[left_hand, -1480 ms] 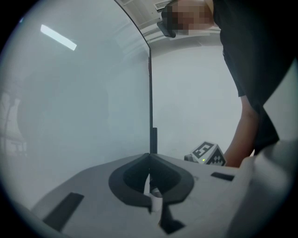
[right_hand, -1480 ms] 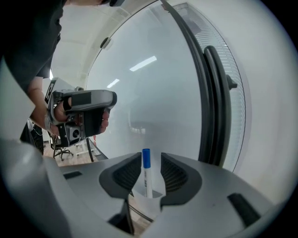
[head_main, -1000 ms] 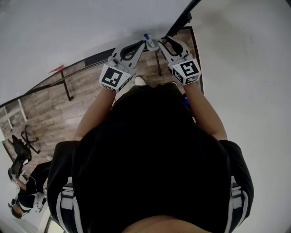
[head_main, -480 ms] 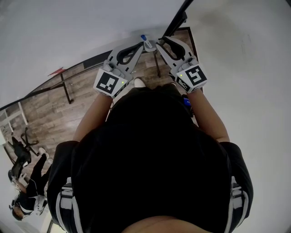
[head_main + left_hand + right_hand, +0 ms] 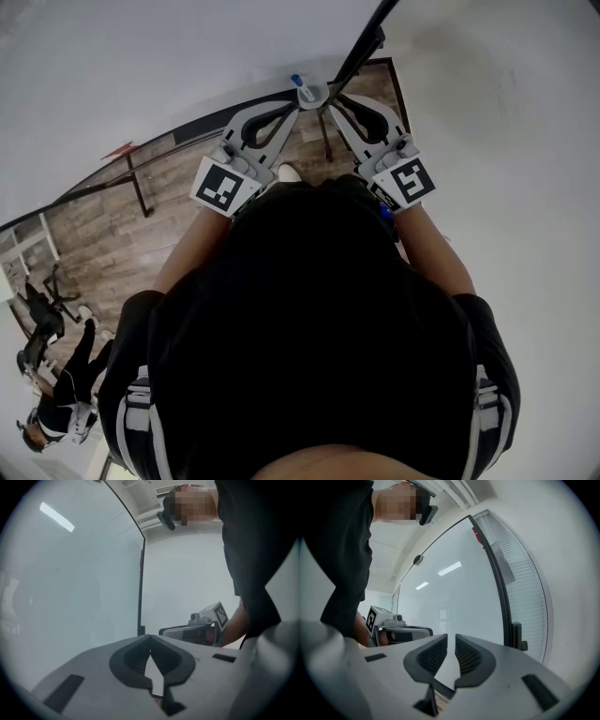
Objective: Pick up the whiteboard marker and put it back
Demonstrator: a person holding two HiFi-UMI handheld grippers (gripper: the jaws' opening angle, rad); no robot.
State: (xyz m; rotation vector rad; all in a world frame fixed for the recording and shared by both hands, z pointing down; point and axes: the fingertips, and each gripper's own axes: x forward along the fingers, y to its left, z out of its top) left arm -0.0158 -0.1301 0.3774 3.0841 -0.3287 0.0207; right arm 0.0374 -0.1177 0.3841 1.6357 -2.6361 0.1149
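Note:
The whiteboard marker (image 5: 298, 82), pale with a blue cap, shows only in the head view. It lies just past the tips of both grippers, against the white board (image 5: 141, 66); I cannot tell whether either touches it. My left gripper (image 5: 295, 101) (image 5: 150, 637) points level and is shut, tips meeting, with no marker seen between them. My right gripper (image 5: 330, 97) (image 5: 451, 637) also points level. Its jaws are closing, with a narrow gap and nothing between them. Each gripper appears in the other's view: right (image 5: 192, 632), left (image 5: 401, 632).
A black frame post (image 5: 140, 592) (image 5: 499, 588) with a bracket (image 5: 516, 637) borders the glass board. Window blinds (image 5: 529, 597) hang to its right. Wooden floor (image 5: 103, 234) lies below, with people (image 5: 47, 375) at the lower left.
Both grippers have risen along the board and their marker cubes have spread apart. The blue-capped marker stays by their tips.

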